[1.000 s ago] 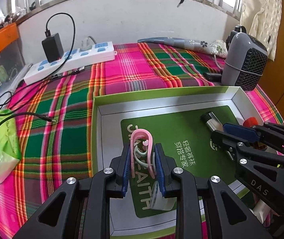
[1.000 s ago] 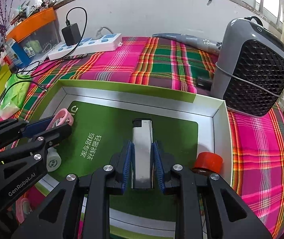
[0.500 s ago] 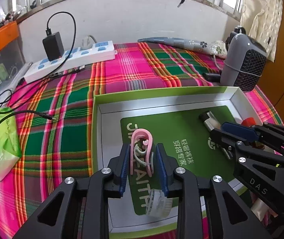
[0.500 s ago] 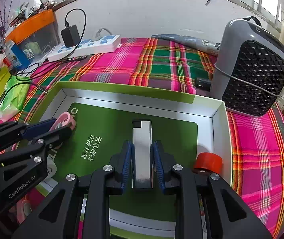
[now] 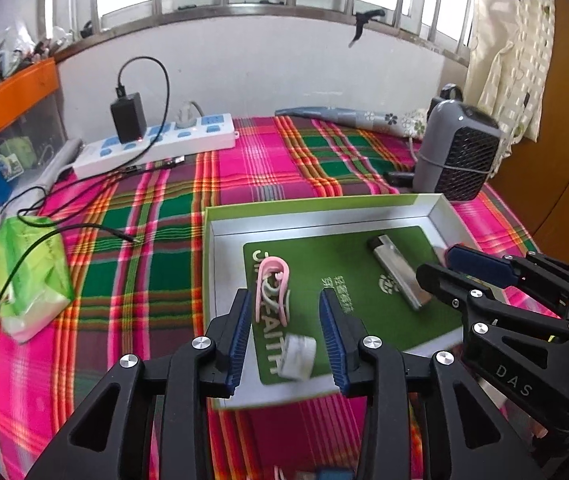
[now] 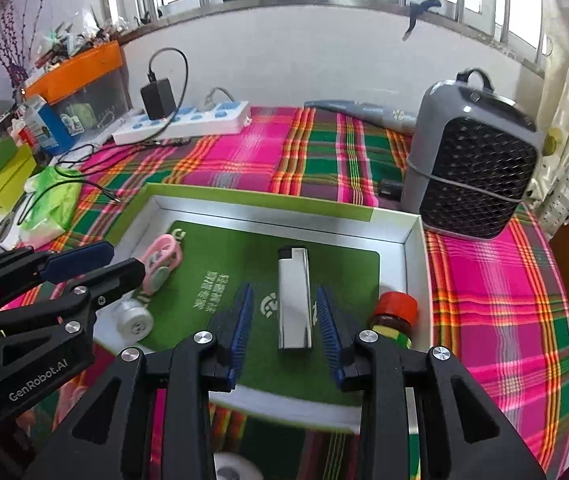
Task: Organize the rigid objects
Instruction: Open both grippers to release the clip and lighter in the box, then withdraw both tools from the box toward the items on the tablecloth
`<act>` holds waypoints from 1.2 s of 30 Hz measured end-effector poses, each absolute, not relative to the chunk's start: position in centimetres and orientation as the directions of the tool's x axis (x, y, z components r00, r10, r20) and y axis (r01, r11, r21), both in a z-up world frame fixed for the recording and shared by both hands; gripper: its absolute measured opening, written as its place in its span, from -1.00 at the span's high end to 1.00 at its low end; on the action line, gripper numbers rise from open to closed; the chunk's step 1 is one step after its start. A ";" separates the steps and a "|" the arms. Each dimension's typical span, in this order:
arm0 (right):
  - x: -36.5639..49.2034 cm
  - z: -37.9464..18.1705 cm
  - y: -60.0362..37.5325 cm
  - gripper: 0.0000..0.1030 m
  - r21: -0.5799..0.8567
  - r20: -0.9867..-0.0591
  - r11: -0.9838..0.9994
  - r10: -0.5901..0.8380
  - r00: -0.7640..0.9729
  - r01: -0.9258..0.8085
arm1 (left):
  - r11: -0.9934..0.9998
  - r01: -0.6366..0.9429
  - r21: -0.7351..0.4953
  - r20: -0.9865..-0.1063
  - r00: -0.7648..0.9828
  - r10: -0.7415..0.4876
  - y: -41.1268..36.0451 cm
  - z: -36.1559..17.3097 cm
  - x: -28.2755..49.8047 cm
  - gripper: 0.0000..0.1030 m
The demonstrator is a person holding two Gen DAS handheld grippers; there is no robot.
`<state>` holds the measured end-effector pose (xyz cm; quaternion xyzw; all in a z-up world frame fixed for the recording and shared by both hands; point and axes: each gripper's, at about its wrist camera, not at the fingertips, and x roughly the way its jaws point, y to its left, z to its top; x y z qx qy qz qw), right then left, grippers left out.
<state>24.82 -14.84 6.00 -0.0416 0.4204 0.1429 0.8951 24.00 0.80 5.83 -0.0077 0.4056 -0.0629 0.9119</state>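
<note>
Silver lighter [image 6: 294,298] lies flat on the green insert of the white shallow box [image 6: 416,264], long axis running straight away from the right gripper [image 6: 284,334], dark cap end far, and sits in the gap between the blue pads with daylight on both sides, so the right jaws are apart and hold nothing. Pink clip bundle [image 5: 272,290] lies on the left part of the same insert, long axis also pointing away, just ahead of and slightly left of centre between the pads of the left gripper [image 5: 288,338], whose jaws are likewise spread and empty; the clips look close to the left pad, contact cannot be told. A small white round piece [image 5: 298,356] rests between those pads, blurred, identity unclear. Right gripper is nearer the lighter, left gripper nearer the clips. A red-capped bottle [image 6: 396,314] is just right of the right gripper's pad, at the box wall, lower body cut off by the finger. The box sits on a plaid-covered worktop [image 5: 132,264]; a grey fan heater [image 6: 472,168] stands behind the far right corner, a power strip [image 5: 156,148] well apart at the back left. Near edge of the box is motion-blurred in both views. Judged: both items look set down inside the box; anything below the fingers is hidden.
</note>
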 end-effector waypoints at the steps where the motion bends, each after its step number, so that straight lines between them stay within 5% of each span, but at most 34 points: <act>1: 24.3 6.4 -14.8 0.33 0.040 -0.758 0.957 0.217 0.615 -0.288 | 0.992 0.110 -0.065 -0.734 0.669 -0.122 0.8 6.1 23.6 0.34; 21: 14.8 11.0 -15.9 0.29 -0.041 -0.633 0.968 0.166 0.756 -0.247 | 0.993 0.100 -0.068 -0.671 0.731 -0.120 0.1 8.9 13.7 0.34; 24: 13.7 11.2 -16.0 0.00 -0.044 -0.622 0.967 0.170 0.764 -0.250 | 0.993 0.097 -0.064 -0.674 0.729 -0.115 0.0 8.6 12.7 0.34; 36: 10.8 11.1 -16.7 0.00 -0.031 -0.606 0.969 0.177 0.775 -0.246 | 0.994 0.097 -0.050 -0.681 0.725 -0.106 -0.6 7.7 9.6 0.33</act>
